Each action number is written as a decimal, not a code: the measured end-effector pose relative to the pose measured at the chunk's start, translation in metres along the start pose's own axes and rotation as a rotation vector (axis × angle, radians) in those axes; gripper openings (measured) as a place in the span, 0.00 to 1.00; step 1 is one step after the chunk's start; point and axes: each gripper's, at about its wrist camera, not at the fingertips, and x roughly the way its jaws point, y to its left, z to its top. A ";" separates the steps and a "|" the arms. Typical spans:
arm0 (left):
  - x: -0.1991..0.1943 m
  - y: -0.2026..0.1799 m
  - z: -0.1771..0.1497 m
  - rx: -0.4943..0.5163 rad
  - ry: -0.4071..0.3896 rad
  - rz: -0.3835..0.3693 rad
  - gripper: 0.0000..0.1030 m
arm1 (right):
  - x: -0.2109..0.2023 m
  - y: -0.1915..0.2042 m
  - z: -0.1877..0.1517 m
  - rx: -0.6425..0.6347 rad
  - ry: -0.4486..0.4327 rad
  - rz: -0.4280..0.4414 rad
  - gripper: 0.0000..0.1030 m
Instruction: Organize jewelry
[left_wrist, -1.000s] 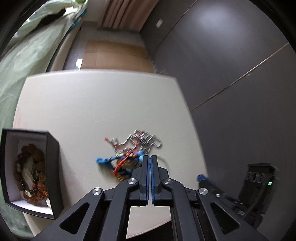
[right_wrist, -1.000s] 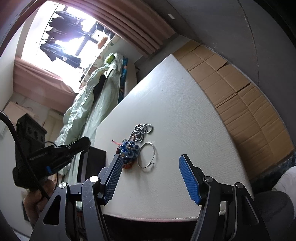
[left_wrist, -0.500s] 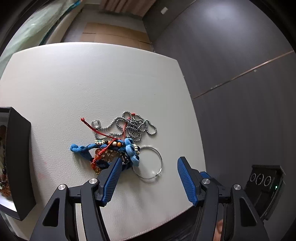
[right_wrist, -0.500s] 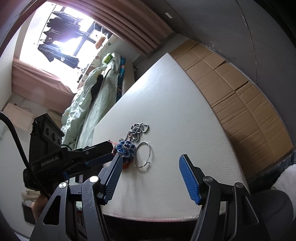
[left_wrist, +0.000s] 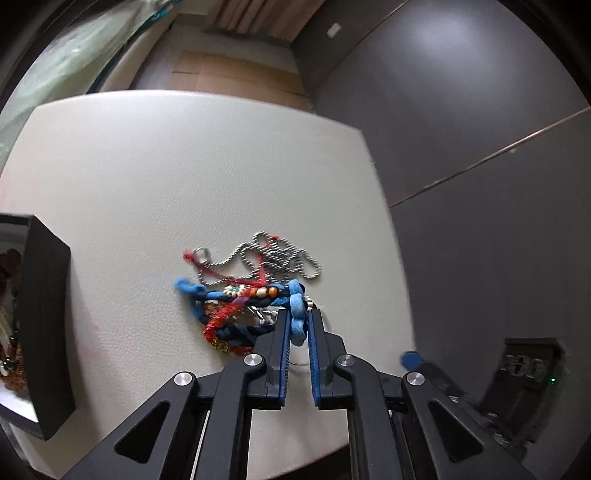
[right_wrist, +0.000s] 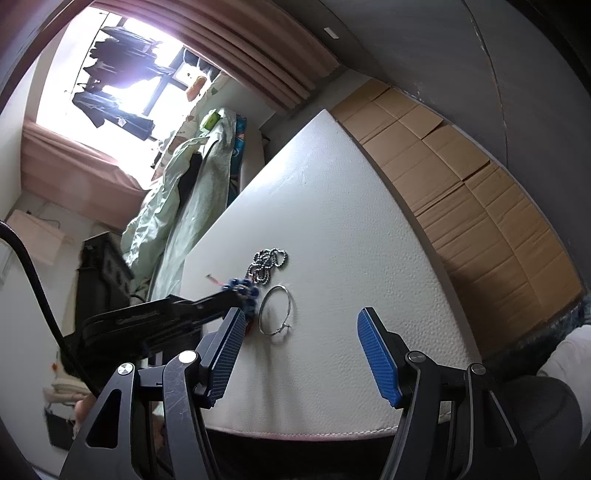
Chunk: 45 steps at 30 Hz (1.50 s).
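Observation:
A tangle of jewelry lies on the white table (left_wrist: 184, 166). My left gripper (left_wrist: 297, 321) is shut on the blue fabric bracelet (left_wrist: 297, 310), which is knotted with red cord and beads. A silver ball chain (left_wrist: 273, 254) lies just beyond it. In the right wrist view the left gripper (right_wrist: 236, 291) reaches the blue bracelet (right_wrist: 245, 286) from the left, with the ball chain (right_wrist: 267, 262) behind and a thin silver bangle (right_wrist: 277, 310) beside it. My right gripper (right_wrist: 299, 347) is open and empty, a little short of the bangle.
A black jewelry box (left_wrist: 40, 314) with bead bracelets inside stands at the table's left edge. Flat cardboard (right_wrist: 461, 192) covers the floor to the right of the table. Pale green bedding (right_wrist: 184, 177) lies beyond the table's far-left side.
My left gripper opened half a second ago, moved onto the pile and has closed on the blue bracelet. The right gripper has stayed open and has barely moved.

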 end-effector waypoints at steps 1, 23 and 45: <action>-0.006 -0.002 0.001 0.007 -0.011 -0.012 0.09 | 0.001 0.001 0.000 0.001 0.001 0.000 0.63; -0.100 0.027 -0.004 -0.014 -0.125 -0.166 0.09 | 0.050 0.047 0.008 -0.193 0.106 -0.148 0.52; -0.143 0.093 -0.019 -0.099 -0.190 -0.173 0.09 | 0.098 0.095 -0.007 -0.543 0.250 -0.437 0.63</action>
